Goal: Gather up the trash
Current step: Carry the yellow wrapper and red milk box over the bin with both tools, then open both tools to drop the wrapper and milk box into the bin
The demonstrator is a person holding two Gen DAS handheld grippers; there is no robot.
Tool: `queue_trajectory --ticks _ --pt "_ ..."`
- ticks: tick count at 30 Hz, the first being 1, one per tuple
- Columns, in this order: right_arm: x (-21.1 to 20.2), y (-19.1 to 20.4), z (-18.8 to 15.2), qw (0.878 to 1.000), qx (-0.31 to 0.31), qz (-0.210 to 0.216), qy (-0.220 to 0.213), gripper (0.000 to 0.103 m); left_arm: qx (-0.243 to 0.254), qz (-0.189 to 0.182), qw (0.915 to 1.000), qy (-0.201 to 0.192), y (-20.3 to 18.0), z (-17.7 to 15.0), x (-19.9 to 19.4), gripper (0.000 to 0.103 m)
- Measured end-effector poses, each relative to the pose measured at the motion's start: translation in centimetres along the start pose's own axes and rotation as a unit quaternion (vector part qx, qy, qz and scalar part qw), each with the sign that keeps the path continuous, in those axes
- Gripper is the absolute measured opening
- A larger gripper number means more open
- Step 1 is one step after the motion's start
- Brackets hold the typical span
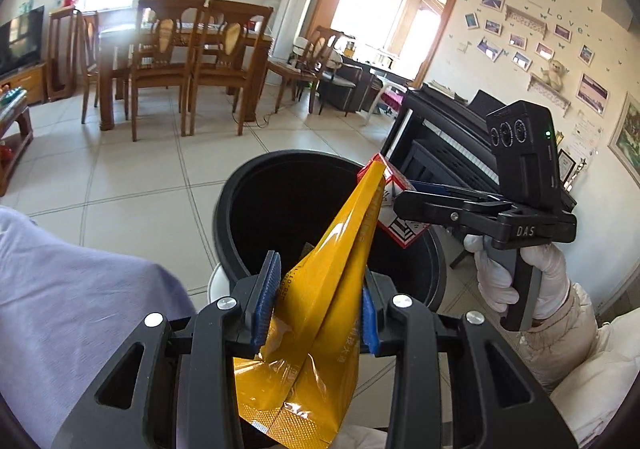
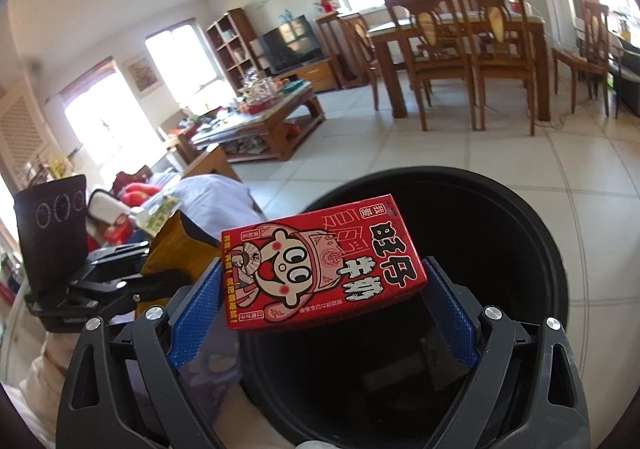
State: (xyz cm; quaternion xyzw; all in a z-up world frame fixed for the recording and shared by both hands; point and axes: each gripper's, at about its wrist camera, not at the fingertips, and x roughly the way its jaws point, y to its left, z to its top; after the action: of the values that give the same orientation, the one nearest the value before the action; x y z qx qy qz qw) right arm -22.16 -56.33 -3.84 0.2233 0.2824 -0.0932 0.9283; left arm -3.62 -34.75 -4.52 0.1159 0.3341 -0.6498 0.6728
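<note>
A yellow foil pouch (image 1: 340, 233) sticks up between the blue pads of my left gripper (image 1: 320, 273), which is shut on it over the near rim of a round black trash bin (image 1: 248, 177). To the right, a white-gloved hand holds my right gripper (image 1: 406, 195), shut on a red milk carton (image 1: 400, 231) above the bin's right side. In the right wrist view the red milk carton (image 2: 320, 261) lies crosswise between the pads of the right gripper (image 2: 324, 269), above the dark open bin (image 2: 440, 171). At left there, the left gripper (image 2: 160, 265) holds the yellow pouch (image 2: 180, 245).
The bin stands on a pale tiled floor (image 1: 132, 201). A wooden dining table with chairs (image 1: 180, 49) is behind it, a black piano (image 1: 448, 137) at right, a cluttered coffee table (image 2: 260, 117) at left. Lavender fabric (image 1: 72, 289) lies close on the left.
</note>
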Motion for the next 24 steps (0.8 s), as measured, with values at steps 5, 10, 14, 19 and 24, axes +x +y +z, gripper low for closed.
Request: queue_trajectory --ticks 5,10,14,19,24 --pt "-0.5 -3.4 -1.4 0.999 0.009 -0.033 0.01 0.092 0.014 0.01 0.9995 0.028 -0.5 0.2 3.6 0.036" --pt "0.6 -4.3 -2.5 0.996 -0.029 -0.078 0.034 0.092 0.038 0.026 0.9972 0.059 -1.0 1.1 6.8 0.036" --pt "2.4 -3.8 -3.4 0.989 -0.064 -0.112 0.07 0.092 0.041 0.04 0.995 0.081 -0.9 1.9 8.8 0.036" --pt "4.6 -3.9 -4.4 0.983 -0.08 -0.134 0.099 0.092 0.048 0.055 0.9919 0.104 -0.8 2.1 10.9 0.038" --pt "5.2 -4.1 -4.3 0.982 -0.084 -0.141 0.096 0.092 0.053 0.062 0.99 0.115 -0.7 1.7 11.7 0.039"
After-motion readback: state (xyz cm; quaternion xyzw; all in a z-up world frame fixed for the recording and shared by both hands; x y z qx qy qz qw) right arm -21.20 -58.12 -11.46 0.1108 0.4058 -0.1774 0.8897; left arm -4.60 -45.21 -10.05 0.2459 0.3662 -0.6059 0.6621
